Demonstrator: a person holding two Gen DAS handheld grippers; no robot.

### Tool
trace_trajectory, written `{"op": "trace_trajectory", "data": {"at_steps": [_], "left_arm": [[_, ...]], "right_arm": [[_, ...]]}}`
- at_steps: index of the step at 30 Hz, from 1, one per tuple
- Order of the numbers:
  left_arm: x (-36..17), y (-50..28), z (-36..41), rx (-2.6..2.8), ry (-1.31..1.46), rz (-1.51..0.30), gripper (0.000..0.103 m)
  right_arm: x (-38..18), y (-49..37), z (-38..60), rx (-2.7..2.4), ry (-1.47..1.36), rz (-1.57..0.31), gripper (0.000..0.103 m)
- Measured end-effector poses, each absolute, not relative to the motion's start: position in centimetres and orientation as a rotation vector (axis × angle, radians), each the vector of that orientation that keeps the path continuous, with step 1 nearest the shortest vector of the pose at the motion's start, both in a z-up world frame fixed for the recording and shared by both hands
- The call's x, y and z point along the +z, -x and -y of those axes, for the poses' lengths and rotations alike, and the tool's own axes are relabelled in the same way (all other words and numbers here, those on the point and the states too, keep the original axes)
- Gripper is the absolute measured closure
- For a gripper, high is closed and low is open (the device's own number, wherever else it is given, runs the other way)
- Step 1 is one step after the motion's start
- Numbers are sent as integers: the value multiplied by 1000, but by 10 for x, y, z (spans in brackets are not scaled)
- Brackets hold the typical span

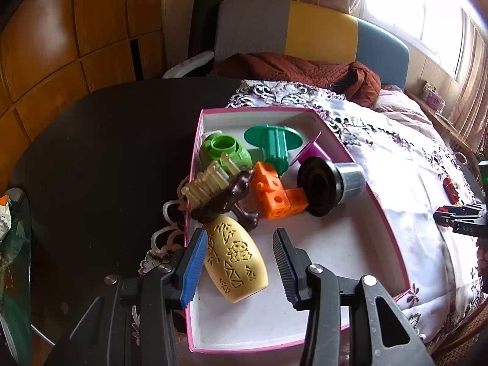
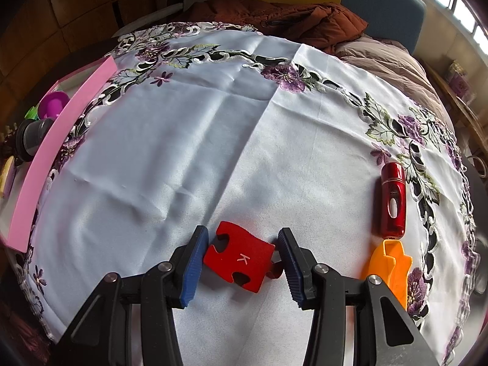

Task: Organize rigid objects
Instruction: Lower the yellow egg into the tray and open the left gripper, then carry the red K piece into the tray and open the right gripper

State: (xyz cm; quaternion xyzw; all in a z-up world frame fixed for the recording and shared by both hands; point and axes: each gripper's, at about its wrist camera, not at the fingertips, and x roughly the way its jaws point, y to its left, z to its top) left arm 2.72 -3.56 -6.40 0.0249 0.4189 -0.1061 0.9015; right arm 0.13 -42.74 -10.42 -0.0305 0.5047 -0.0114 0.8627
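Looks mostly sorted to me, just a few stragglers left. Right tongs (image 2: 241,263) sit wide open around a red puzzle piece (image 2: 239,257) lying on the desk cloth (image 2: 183,140), not clamped yet; an orange scoop (image 2: 390,263) and a red tube (image 2: 393,196) wait just beside it. Left tongs (image 1: 238,267) hang open over the pink box (image 1: 393,228), one side near a carved yellow jar (image 1: 236,257) but gripping nothing. Further in: brown figure (image 1: 227,198), orange cubes (image 1: 276,193), black-and-grey cap (image 1: 331,181), green jar (image 1: 225,151), green spool (image 1: 274,141).
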Motion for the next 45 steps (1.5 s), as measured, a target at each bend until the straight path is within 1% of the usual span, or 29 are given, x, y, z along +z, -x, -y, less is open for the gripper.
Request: {"op": "trace_trajectory", "data": {"at_steps": [20, 28, 39, 45], "left_arm": [[-51, -20, 26, -252, 19, -830, 58], [-49, -18, 21, -252, 41, -829, 58], [-45, -20, 6, -218, 85, -814, 58], [-41, -24, -15, -154, 113, -800, 58]], "right_arm": [[-96, -1, 414, -233, 24, -1080, 56], [-80, 9, 395, -197, -31, -1016, 56], [-33, 14, 299, 67, -6, -849, 56], [-30, 5, 221, 292, 48, -846, 56]]}}
